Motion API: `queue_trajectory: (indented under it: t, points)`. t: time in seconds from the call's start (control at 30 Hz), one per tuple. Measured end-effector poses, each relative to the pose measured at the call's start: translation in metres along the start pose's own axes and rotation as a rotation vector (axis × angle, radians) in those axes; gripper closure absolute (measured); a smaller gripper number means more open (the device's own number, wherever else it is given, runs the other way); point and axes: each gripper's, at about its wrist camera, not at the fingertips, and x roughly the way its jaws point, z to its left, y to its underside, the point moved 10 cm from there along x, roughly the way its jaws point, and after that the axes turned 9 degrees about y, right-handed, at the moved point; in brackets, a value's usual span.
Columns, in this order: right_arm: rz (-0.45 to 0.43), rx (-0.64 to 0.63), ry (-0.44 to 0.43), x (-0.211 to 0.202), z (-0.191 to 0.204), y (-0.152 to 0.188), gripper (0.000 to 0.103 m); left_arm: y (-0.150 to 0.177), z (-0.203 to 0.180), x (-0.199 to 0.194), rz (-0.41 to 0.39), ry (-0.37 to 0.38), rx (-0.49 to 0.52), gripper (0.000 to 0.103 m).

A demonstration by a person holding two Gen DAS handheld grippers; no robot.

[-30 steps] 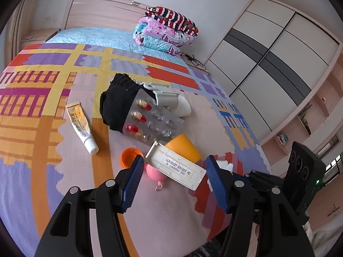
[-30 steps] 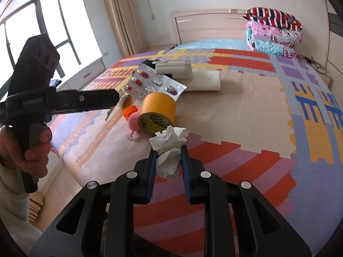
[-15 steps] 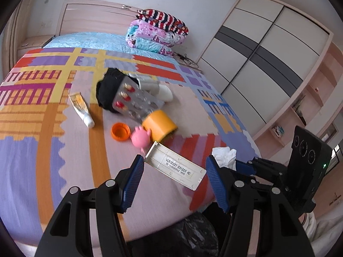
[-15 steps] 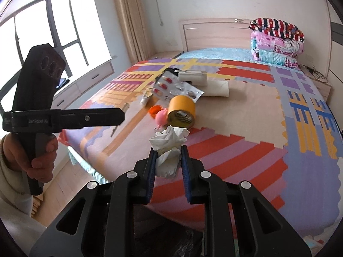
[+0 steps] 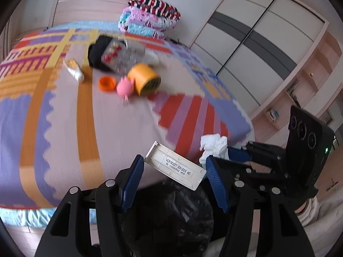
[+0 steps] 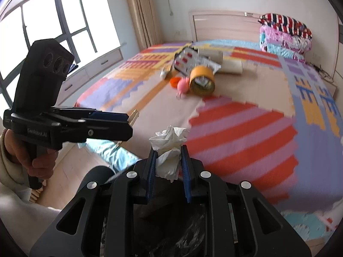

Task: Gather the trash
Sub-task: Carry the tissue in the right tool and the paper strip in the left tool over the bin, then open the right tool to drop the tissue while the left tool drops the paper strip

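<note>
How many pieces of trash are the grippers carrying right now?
2. A crumpled white tissue is clamped in the right gripper, and a flat white plastic tray with a printed label spans the left gripper. Both hang above the black bin bag.

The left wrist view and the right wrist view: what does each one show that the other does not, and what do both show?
Only the left wrist view shows the wardrobe and the printed label on the white plastic piece in the left claw. Only the right wrist view shows the window and the curtain. Both show the crumpled tissue in the right claw, the yellow tape roll and the black trash bag.
</note>
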Motion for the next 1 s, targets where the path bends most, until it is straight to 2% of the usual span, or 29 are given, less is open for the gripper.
queue_trajectory:
  t: [0.47, 0.73, 0.83, 1.0]
  points:
    - [0.184, -0.013, 0.032, 0.037, -0.004, 0.081, 0.080, 0.085, 0.018, 0.048, 0.192, -0.032, -0.034, 0.045]
    - [0.249, -0.027, 0.051, 0.052, -0.004, 0.110, 0.080, 0.113, 0.030, 0.067, 0.252, -0.061, -0.053, 0.045]
    - [0.269, -0.039, 0.053, 0.056, -0.001, 0.119, 0.080, 0.122, 0.029, 0.076, 0.270, -0.079, -0.032, 0.045]
    - [0.291, -0.056, 0.061, 0.062, 0.002, 0.126, 0.078, 0.133, 0.030, 0.084, 0.301, -0.097, -0.029, 0.044]
